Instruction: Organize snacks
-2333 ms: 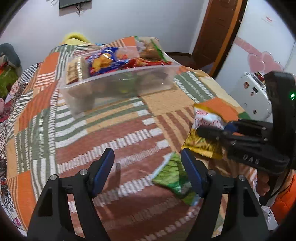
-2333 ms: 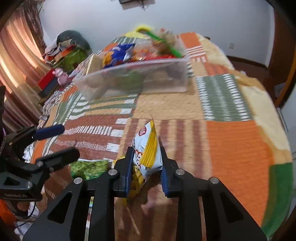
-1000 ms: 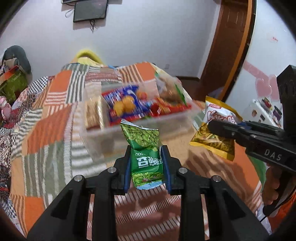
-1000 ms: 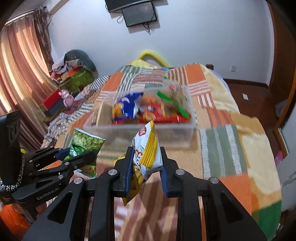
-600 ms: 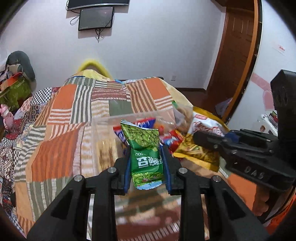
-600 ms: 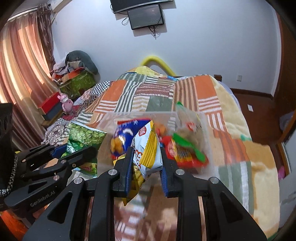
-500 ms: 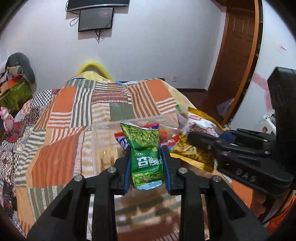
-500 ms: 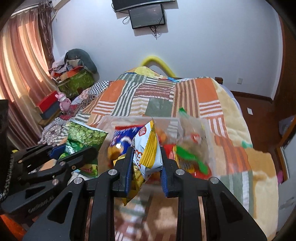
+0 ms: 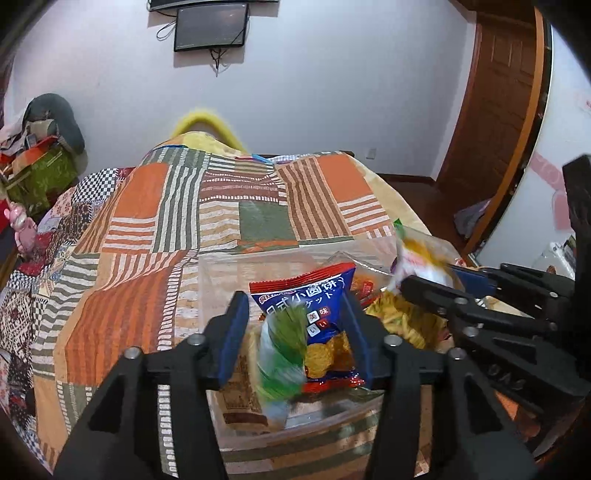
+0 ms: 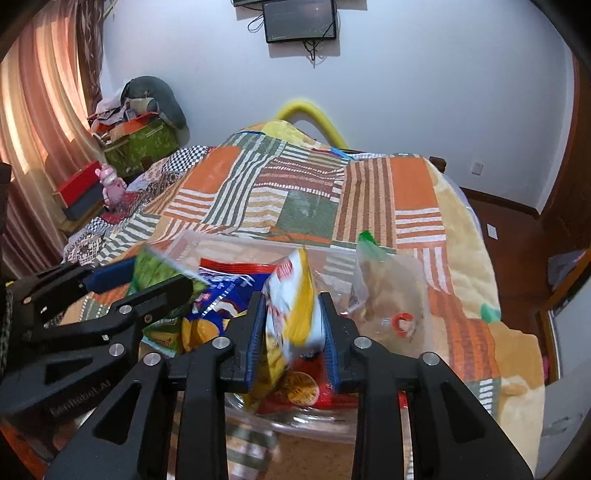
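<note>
Two hand-held tools hang over a clear bin (image 9: 221, 266) of snacks that sits on a bed (image 9: 147, 229) covered in a patchwork blanket.

From the left wrist, the left tool (image 9: 293, 332) has its jaws opening. A green packet (image 9: 282, 354) lies between them, smeared by motion blur, touching neither pad and tipping into the bin. Its print cannot be read. Behind it a blue cracker bag (image 9: 325, 306) lies in the bin, its right edge hidden by the right finger.

From the right wrist, the right tool (image 10: 293, 332) stands narrow, its blue pads pressed on a yellow-and-white bag (image 10: 295, 306). The bag's lower end is blurred and hangs down into the bin, over a red packet that is only partly seen. A clear bag (image 10: 391, 291) with a green top leans at the bin's right end.

Each view catches the other tool at its edge, cut off by the frame. The bin's near wall is hidden under the tools' black arms. A dark screen (image 10: 299, 20) hangs on the far wall, cut off at the top.
</note>
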{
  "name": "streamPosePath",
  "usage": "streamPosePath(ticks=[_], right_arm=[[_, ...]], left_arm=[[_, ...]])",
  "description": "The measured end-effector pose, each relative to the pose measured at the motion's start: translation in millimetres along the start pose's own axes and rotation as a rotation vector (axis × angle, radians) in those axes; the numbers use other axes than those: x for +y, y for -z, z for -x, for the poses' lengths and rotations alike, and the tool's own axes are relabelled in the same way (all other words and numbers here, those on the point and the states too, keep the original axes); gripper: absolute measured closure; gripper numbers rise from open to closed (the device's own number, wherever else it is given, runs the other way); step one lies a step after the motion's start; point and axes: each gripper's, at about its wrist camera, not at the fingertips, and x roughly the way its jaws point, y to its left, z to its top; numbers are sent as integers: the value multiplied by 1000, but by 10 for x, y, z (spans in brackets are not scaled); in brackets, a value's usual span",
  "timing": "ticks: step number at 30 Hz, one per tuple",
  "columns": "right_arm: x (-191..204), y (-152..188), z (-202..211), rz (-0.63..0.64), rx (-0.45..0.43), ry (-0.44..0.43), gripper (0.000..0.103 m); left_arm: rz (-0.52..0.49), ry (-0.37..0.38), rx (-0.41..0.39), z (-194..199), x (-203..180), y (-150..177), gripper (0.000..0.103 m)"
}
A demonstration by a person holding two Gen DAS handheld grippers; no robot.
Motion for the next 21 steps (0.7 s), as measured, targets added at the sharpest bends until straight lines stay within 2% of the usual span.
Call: streamPosePath(ticks=[8, 21], right_arm=[[-65, -45, 443, -26, -70, -36, 75], [127, 118, 1708, -62, -293, -96, 75]], left_arm=[[-37, 2, -61, 437, -94, -26, 50], [-32, 38, -285, 1895, -264, 89, 50]])
